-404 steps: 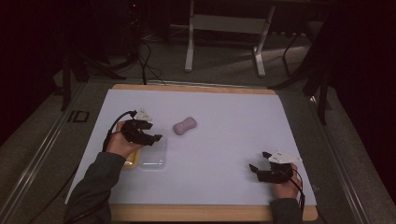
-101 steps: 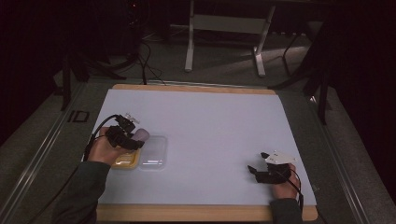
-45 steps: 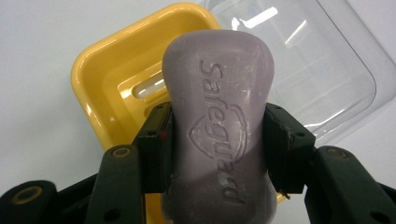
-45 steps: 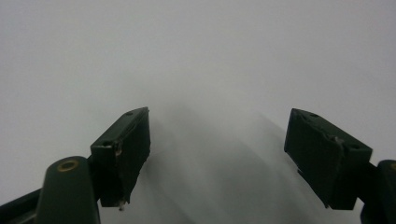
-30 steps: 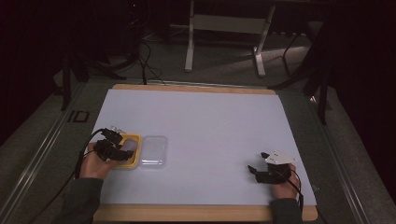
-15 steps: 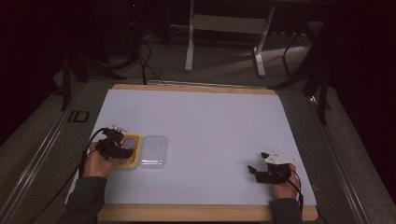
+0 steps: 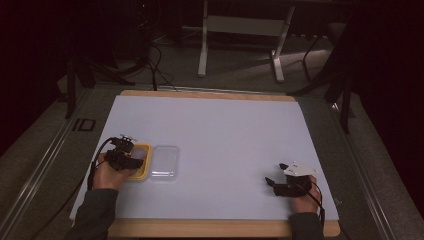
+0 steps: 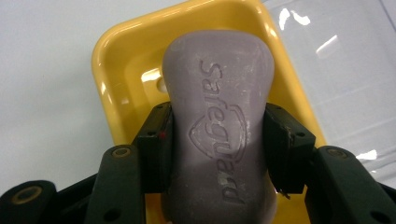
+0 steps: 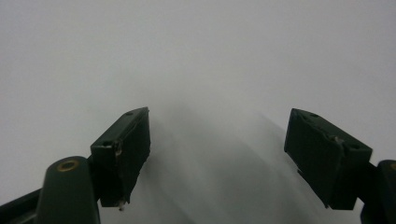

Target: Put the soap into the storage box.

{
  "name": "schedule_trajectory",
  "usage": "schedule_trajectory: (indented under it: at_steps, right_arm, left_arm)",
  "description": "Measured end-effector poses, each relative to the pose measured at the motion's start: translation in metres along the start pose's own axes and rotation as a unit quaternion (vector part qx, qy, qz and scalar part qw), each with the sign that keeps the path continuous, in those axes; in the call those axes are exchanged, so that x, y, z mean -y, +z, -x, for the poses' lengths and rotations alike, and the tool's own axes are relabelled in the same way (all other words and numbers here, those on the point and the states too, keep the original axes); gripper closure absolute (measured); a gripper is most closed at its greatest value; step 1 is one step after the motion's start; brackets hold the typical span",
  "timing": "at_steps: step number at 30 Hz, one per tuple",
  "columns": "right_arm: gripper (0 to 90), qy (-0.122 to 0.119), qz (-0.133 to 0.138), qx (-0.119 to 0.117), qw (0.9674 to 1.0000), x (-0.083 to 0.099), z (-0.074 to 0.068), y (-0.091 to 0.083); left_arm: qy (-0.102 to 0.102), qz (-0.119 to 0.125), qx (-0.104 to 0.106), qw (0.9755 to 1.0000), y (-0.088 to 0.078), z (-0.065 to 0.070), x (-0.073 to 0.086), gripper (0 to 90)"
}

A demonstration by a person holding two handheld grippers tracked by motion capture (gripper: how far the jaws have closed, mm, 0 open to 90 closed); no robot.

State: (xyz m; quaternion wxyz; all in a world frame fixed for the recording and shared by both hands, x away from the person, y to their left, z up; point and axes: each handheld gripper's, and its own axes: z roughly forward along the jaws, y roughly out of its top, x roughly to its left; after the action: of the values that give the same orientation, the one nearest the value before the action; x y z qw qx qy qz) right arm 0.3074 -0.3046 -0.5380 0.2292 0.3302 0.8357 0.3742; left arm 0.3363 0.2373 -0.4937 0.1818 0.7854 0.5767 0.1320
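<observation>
A pale purple soap bar [image 8: 218, 121] with an embossed brand name is clamped between the two black jaws of my left gripper [image 8: 217, 140]. It hangs right over a yellow soap dish [image 8: 116, 60]; whether it touches the dish floor I cannot tell. In the high view my left gripper [image 7: 125, 159] sits over the yellow dish [image 7: 142, 148] at the table's front left. My right gripper [image 7: 276, 184] rests at the front right, and my right gripper [image 9: 217, 158] in its own view has jaws wide apart over the bare white surface with nothing between them.
A clear plastic lid [image 7: 165, 161] lies flat just right of the yellow dish, its glossy surface [image 8: 345, 56] beside the dish. The white table mat [image 7: 220, 135] has a wooden rim. Table legs and cables stand on the dark floor beyond.
The left gripper carried the soap from the mat's middle leftward and toward me, and lowered it over the yellow dish. The right gripper has stayed still.
</observation>
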Motion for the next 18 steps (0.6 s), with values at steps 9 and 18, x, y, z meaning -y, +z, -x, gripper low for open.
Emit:
schedule_trajectory:
  at_steps: [9, 18]
  right_arm:
    - [22.2, -0.001, -0.001, 0.001, 1.0000, 0.0000, -0.0001, 0.0001]
    - [22.2, -0.002, 0.000, 0.001, 1.0000, 0.0000, -0.0001, 0.0001]
  left_arm:
    - [0.004, -0.007, -0.008, 0.9999, 0.0042, 0.0019, 0.0001, 49.2]
    - [0.006, -0.016, -0.011, 0.9998, 0.0076, 0.0019, -0.0004, 45.7]
